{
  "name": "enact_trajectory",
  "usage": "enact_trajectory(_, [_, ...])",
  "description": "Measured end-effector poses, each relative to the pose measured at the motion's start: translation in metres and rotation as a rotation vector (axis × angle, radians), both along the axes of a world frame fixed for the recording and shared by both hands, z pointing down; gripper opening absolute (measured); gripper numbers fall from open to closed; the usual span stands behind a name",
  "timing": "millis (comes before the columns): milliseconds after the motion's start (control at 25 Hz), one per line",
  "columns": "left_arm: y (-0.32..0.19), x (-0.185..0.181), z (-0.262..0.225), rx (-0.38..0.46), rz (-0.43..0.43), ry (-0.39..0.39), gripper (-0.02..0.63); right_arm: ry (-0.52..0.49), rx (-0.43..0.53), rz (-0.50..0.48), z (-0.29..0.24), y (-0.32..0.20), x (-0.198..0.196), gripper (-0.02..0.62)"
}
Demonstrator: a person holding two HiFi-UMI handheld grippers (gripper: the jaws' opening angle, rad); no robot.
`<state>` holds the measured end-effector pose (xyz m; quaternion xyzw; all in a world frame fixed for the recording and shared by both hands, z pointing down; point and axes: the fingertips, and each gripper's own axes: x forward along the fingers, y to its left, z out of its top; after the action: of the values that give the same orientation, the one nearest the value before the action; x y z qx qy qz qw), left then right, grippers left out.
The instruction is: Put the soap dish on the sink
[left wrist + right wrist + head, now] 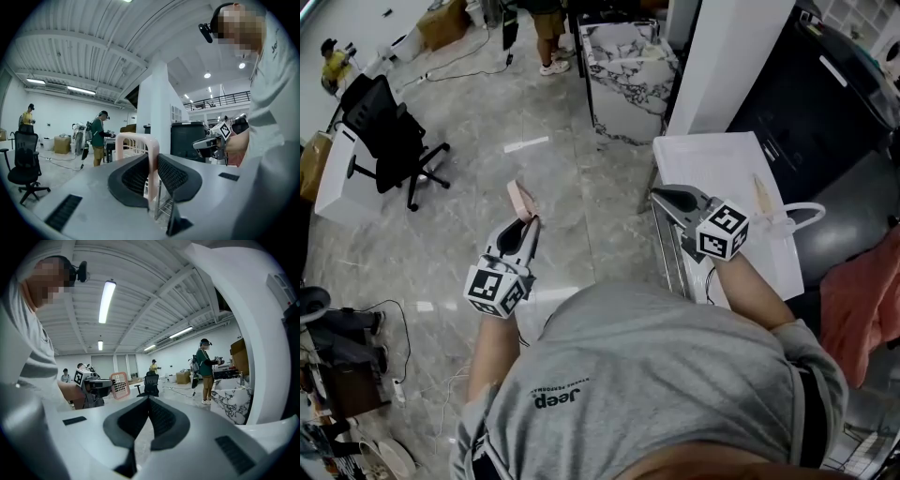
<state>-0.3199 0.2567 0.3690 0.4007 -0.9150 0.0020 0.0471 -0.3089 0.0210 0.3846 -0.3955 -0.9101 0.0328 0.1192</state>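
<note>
**Soap dish clamped in the left gripper; right gripper closed and empty**

Head view: the left gripper (528,223) pinches the pink soap dish (522,198). The dish rises from the jaw tips above the grey floor (487,178), well apart from the white counter (717,159). The right gripper (657,195) reaches to that counter's left edge.

Left gripper view: both jaws press on one rim of the slatted dish, which stands upright between the pads. The right gripper shows beyond, at the right.

Right gripper view: the jaws meet, with nothing between them. The left gripper and its dish appear at the left, with an office chair (151,383) behind them.
</note>
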Motion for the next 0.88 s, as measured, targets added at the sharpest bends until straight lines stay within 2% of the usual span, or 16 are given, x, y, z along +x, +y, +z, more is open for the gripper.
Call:
enact_trajectory(320, [0.031, -0.015, 0.003, -0.023, 0.036, -0.02, 0.061, -0.005, -0.011, 0.062, -0.004, 0.025, -0.006, 0.052])
enact_trajectory(560, [0.067, -0.027, 0.005, -0.118, 0.11, -0.071, 0.061, -0.02, -0.043, 0.171, -0.008, 0.042, -0.007, 0.052])
enact_trajectory(720, [0.077, -0.042, 0.004, -0.208, 0.204, -0.128, 0.061, -0.036, -0.047, 0.243, -0.012, 0.056, -0.011, 0.052])
enact_trajectory(880, [0.043, -0.049, -0.001, -0.323, 0.364, -0.229, 0.061, -0.049, -0.059, 0.351, -0.015, 0.039, -0.001, 0.052])
